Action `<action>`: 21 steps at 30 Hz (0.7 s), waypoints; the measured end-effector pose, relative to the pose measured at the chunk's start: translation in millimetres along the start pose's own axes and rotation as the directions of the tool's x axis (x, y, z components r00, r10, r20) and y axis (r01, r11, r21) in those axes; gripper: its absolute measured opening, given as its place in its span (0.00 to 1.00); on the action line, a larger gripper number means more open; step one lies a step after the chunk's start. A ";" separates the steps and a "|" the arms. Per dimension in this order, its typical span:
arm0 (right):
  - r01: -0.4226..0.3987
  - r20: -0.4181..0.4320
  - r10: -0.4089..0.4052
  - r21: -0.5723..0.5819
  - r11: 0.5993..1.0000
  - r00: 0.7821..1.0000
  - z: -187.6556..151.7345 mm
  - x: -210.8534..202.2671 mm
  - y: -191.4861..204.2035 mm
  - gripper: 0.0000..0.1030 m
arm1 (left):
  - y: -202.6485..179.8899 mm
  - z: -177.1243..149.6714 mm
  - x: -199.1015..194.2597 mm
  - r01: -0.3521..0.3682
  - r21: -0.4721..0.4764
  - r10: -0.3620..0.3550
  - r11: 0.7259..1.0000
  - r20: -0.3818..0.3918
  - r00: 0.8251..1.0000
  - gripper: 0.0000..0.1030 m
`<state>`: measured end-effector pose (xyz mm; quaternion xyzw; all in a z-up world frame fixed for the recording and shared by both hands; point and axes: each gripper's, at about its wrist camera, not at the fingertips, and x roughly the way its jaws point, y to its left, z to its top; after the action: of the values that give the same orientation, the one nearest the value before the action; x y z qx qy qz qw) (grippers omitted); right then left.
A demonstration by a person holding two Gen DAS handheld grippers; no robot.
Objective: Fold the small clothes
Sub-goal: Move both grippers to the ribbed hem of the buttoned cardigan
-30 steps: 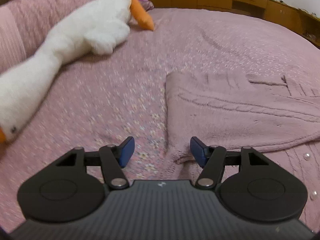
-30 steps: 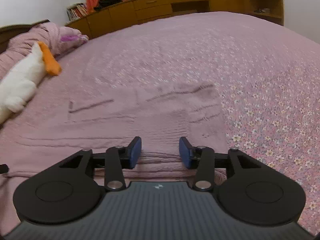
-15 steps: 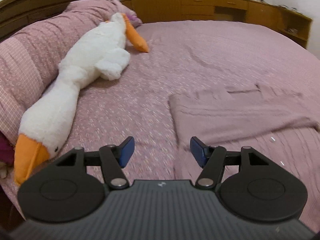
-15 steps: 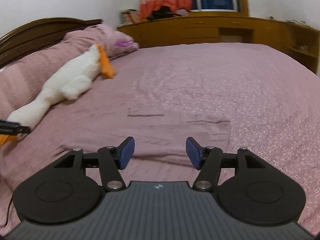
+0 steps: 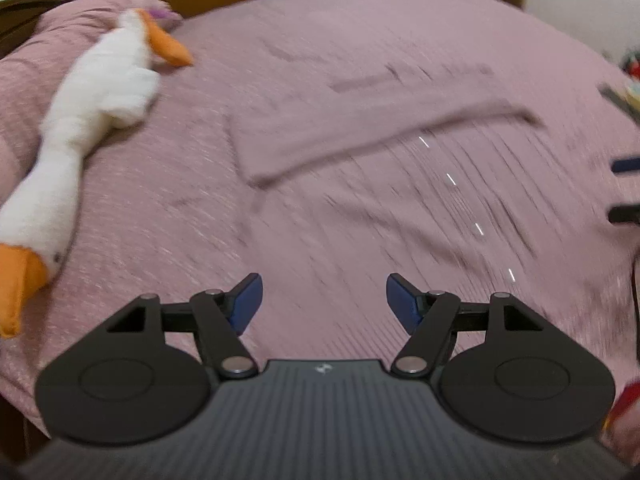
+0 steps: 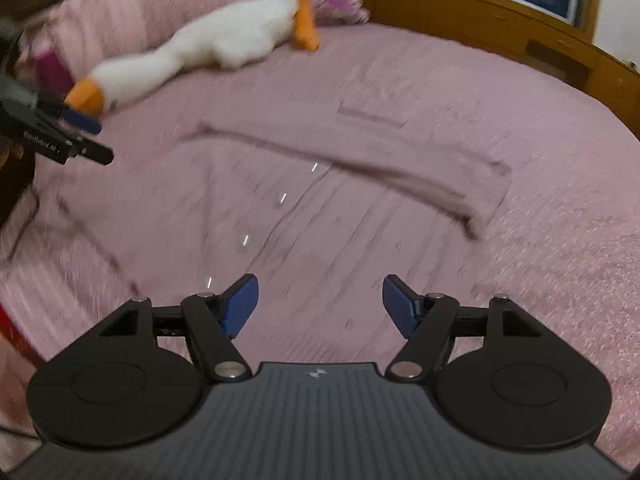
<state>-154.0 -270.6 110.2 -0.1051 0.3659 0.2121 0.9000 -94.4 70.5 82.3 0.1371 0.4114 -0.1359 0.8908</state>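
Pink knitted wool is what I have to manage: the dusty-pink cable-knit cardigan [image 5: 372,184] lies spread on the bed just ahead of both my tools, its upper part already laid over in a flat band [image 6: 360,148] across the far side, a row of small pale buttons [image 6: 282,198] running down the middle. I judge the step in hand to be setting up the next fold, so I should bring both tools down on the near hem, well apart and at matching spots, pinch only the knit and not the cover under it, then lift and carry the edge evenly so the fold lands square. The cardigan and the bedding are almost the same colour and everything is blurred, so I must find the true edge before I close. My left hand-held gripper [image 5: 324,304] has its blue pads wide apart with nothing between them, and its jaws have just been opening; my right hand-held gripper [image 6: 320,304] is likewise spread and empty, its jaws also just opening. The surface is a wide bed under a pink flowered bedspread [image 6: 560,240], soft and likely to drag along with the knit. A long white plush goose with an orange bill [image 5: 80,136] lies along the pink pillows [image 6: 132,24], well apart from the cardigan. Beyond stand wooden cabinets [image 6: 480,24] and a window.
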 end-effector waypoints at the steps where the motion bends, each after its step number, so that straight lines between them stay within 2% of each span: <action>1: -0.001 -0.012 0.001 -0.019 1.000 1.000 -6.0 2.5 5.5 0.73 | -7.9 -5.4 1.7 0.012 0.031 -0.012 0.999 -0.011 1.000 0.68; 4: -0.030 -0.042 0.027 -0.066 0.997 0.999 -19.2 6.9 22.1 0.74 | -29.4 -19.4 3.4 0.022 0.135 -0.018 0.991 -0.031 0.999 0.68; 8: -0.056 -0.086 0.046 -0.121 0.991 0.995 -27.1 16.6 36.9 0.75 | -49.0 -34.9 6.3 0.014 0.267 -0.001 0.963 -0.048 0.999 0.69; 14: -0.062 -0.150 0.038 -0.161 0.985 0.988 -32.7 34.2 53.2 0.75 | -57.9 -49.2 17.4 0.074 0.305 -0.034 0.949 -0.135 0.990 0.69; 21: -0.025 -0.170 -0.006 -0.180 0.983 0.985 -32.7 50.0 62.2 0.79 | -63.9 -45.2 38.3 0.005 0.326 0.037 0.945 -0.122 0.992 0.71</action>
<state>-170.6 -211.3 49.7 -0.2027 0.4207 0.2392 0.8513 -124.7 22.5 16.2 0.2941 0.4379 -0.1860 0.8289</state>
